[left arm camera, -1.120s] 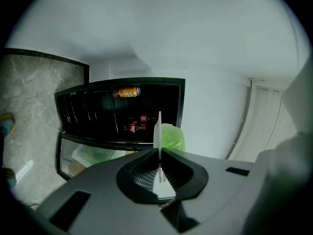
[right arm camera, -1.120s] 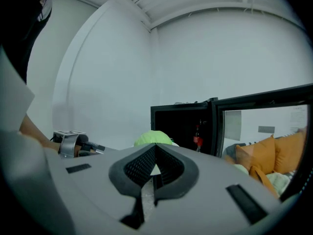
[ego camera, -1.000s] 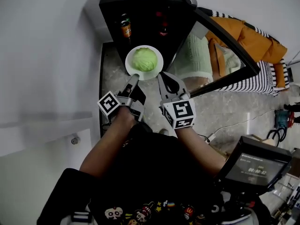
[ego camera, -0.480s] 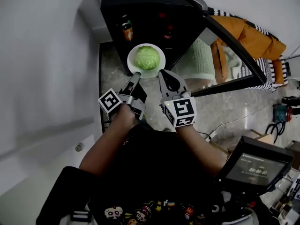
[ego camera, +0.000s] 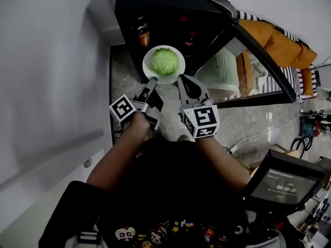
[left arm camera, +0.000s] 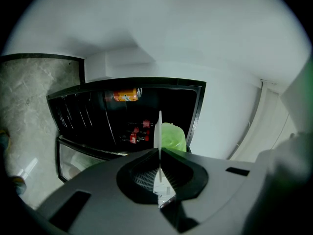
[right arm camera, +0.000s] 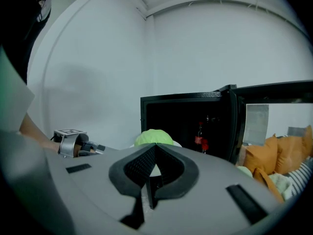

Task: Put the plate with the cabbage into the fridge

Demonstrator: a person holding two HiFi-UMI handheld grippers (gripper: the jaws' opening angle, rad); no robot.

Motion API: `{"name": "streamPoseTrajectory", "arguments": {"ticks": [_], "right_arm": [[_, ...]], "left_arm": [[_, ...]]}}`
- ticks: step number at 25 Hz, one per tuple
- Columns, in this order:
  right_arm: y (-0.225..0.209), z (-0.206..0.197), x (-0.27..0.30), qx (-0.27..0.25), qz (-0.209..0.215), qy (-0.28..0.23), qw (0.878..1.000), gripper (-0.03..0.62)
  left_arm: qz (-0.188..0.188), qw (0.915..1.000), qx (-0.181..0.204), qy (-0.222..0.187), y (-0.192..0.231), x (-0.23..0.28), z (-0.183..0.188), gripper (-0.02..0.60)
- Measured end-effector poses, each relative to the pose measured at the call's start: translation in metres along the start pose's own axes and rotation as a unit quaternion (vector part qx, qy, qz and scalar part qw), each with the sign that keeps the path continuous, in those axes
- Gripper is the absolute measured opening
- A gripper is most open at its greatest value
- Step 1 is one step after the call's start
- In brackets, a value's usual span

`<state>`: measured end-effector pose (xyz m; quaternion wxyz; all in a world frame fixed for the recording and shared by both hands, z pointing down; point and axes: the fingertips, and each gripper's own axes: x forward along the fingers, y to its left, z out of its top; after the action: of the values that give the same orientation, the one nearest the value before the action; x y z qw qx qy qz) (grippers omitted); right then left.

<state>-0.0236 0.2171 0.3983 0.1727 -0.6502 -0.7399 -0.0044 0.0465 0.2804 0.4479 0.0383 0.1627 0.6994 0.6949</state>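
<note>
Two claws, left claw (ego camera: 152, 80) and right claw (ego camera: 181, 78), both tight on one plate (ego camera: 148, 68) under one cabbage (ego camera: 165, 61).

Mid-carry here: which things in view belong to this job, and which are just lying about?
In the job:
- plate, held at its rim by the left gripper and right gripper
- cabbage on it
- open fridge

Lying about:
- orange-labelled bottle and red-labelled bottles inside the fridge
- orange cushions
- floor cable
- screen device
</note>
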Motion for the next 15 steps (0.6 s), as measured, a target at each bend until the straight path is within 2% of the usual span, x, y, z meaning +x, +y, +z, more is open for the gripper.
{"name": "streamPoseTrajectory", "arguments": {"ticks": [7, 15], "right_arm": [[-0.029, -0.009, 0.020, 0.002, 0.010, 0.007, 1.000, 0.006], [-0.046, -0.021, 0.028, 0.011, 0.044, 0.015, 0.999, 0.006]], "left_arm": [[0.011, 0.9999, -0.004, -0.012, 0.019, 0.025, 0.004, 0.015], [0.019, 0.9982, 0.001, -0.057, 0.029, 0.036, 0.005, 0.015]]}}
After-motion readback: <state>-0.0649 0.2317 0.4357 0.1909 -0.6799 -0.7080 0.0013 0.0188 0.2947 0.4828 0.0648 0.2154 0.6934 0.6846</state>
